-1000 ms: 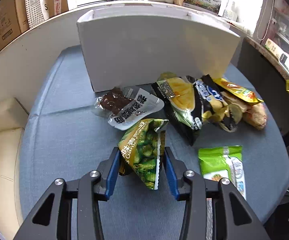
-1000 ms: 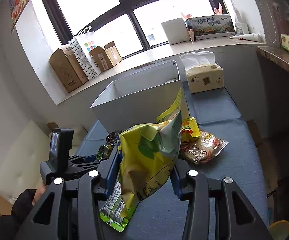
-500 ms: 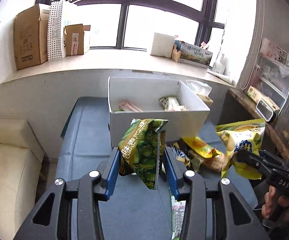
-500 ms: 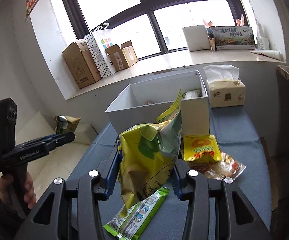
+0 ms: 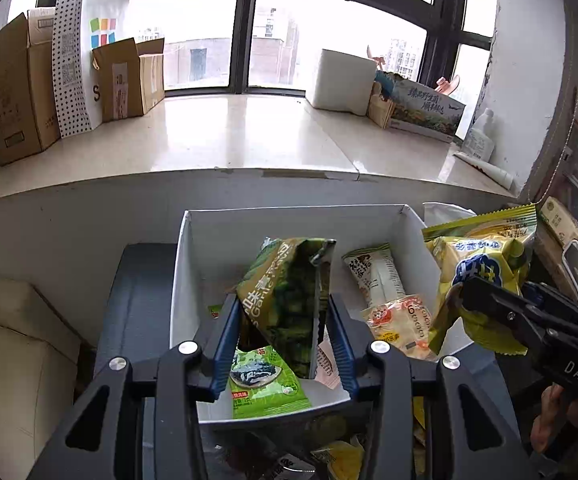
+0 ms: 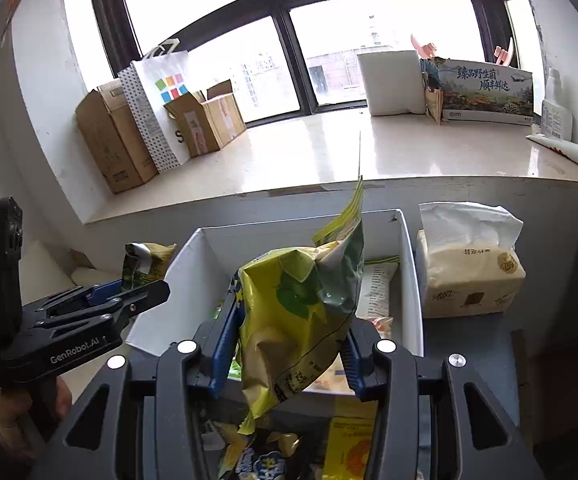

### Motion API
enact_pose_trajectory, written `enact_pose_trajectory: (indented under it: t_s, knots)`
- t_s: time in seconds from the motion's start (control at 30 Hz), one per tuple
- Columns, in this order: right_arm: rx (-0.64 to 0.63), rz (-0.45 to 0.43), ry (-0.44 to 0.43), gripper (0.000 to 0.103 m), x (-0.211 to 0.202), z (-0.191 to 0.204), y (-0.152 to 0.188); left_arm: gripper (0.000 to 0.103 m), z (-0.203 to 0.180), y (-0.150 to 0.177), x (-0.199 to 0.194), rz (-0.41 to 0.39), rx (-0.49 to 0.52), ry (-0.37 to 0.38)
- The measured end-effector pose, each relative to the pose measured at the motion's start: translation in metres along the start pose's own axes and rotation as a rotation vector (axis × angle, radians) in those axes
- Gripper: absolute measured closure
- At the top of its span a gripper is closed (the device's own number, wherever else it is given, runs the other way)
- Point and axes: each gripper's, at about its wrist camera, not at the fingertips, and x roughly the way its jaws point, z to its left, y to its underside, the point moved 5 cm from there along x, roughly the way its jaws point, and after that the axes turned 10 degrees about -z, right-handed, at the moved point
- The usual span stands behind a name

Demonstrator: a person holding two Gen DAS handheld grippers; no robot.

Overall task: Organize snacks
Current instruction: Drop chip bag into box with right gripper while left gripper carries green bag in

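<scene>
My left gripper [image 5: 285,320] is shut on a dark green pea snack bag [image 5: 289,296] and holds it over the open white box [image 5: 193,248]. Inside the box lie a bright green packet [image 5: 265,380], a white and brown packet [image 5: 377,276] and an orange pastry packet [image 5: 401,320]. My right gripper [image 6: 289,332] is shut on a yellow chip bag [image 6: 293,312], held above the white box [image 6: 177,280] near its front edge. The right gripper with its yellow bag [image 5: 485,264] shows at the right of the left wrist view.
Loose snack bags [image 6: 289,452] lie on the grey-blue table in front of the box. A tissue pack [image 6: 469,276] stands right of the box. A wide windowsill [image 5: 229,136] with cardboard boxes [image 5: 17,84] runs behind. A cream sofa [image 5: 13,360] is at the left.
Both grippers have lifted their bags off the table and moved forward to the white box. The left bag now hangs over the box's inside.
</scene>
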Motion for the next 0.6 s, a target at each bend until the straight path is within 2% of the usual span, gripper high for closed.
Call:
enact_pose_trajectory:
  t_s: [0.07, 0.1, 0.13, 0.17, 0.3, 0.6]
  knots:
    - [0.017, 0.046, -0.004, 0.045, 0.013, -0.007, 0.001, 0.045, 0.002, 0.002, 0.009, 0.019, 0.006, 0.002]
    - [0.03, 0.076, -0.006, 0.037, 0.019, -0.01, 0.002, 0.021, 0.003, 0.003, 0.013, 0.029, 0.007, -0.001]
    - [0.041, 0.081, -0.004, 0.014, 0.021, -0.011, 0.003, 0.001, 0.003, 0.004, 0.015, 0.038, 0.01, 0.002]
    - [0.048, 0.064, -0.008, 0.0, 0.02, -0.012, 0.003, 0.0, 0.004, 0.005, 0.015, 0.022, 0.014, 0.004]
    - [0.044, -0.013, 0.024, 0.0, 0.008, -0.018, -0.001, 0.0, 0.007, 0.01, 0.012, 0.026, 0.023, 0.007]
    - [0.008, -0.067, 0.043, 0.0, -0.013, -0.014, -0.009, 0.0, 0.002, 0.013, -0.008, 0.006, 0.037, 0.016]
